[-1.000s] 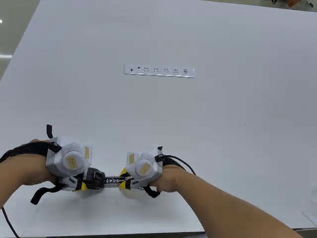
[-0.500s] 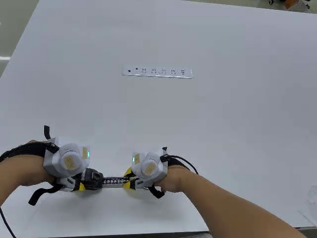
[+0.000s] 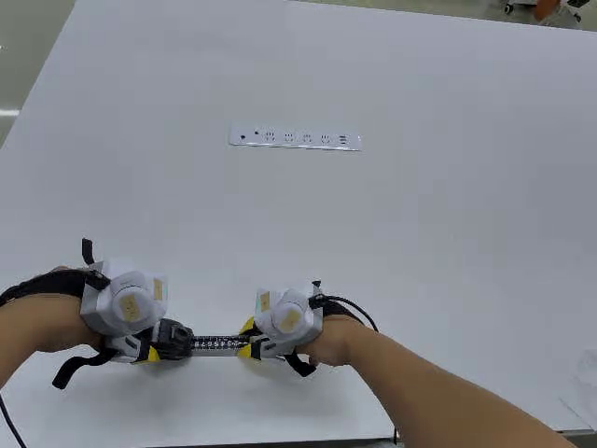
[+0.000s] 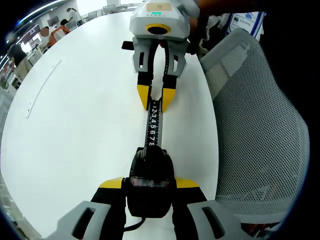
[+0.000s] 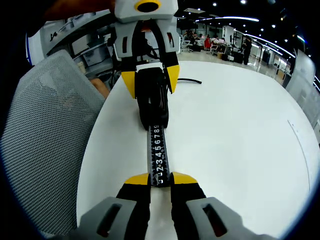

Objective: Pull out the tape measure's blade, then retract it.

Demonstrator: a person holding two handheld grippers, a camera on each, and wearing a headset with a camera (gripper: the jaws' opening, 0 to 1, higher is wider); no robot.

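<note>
The black tape measure case [image 4: 148,180] sits at the near edge of the white table, with my left gripper [image 4: 149,184] shut on it; in the head view the case [image 3: 174,339] is at the lower left. Its black numbered blade [image 3: 219,343] runs out to the right, a short length showing. My right gripper [image 5: 160,180] is shut on the end of the blade [image 5: 157,152]. In the head view the left gripper [image 3: 149,353] and the right gripper [image 3: 245,351] face each other low over the table. The right gripper [image 4: 156,97] also appears in the left gripper view.
A white power strip [image 3: 295,139] lies flat farther back on the table [image 3: 420,205]. The table's near edge runs just below the grippers. A grey mesh chair [image 4: 250,125] stands beside the table edge; the chair [image 5: 45,135] is also in the right gripper view.
The right gripper has moved to the right, away from the case, and more of the blade is out. The left gripper and the case have stayed put.
</note>
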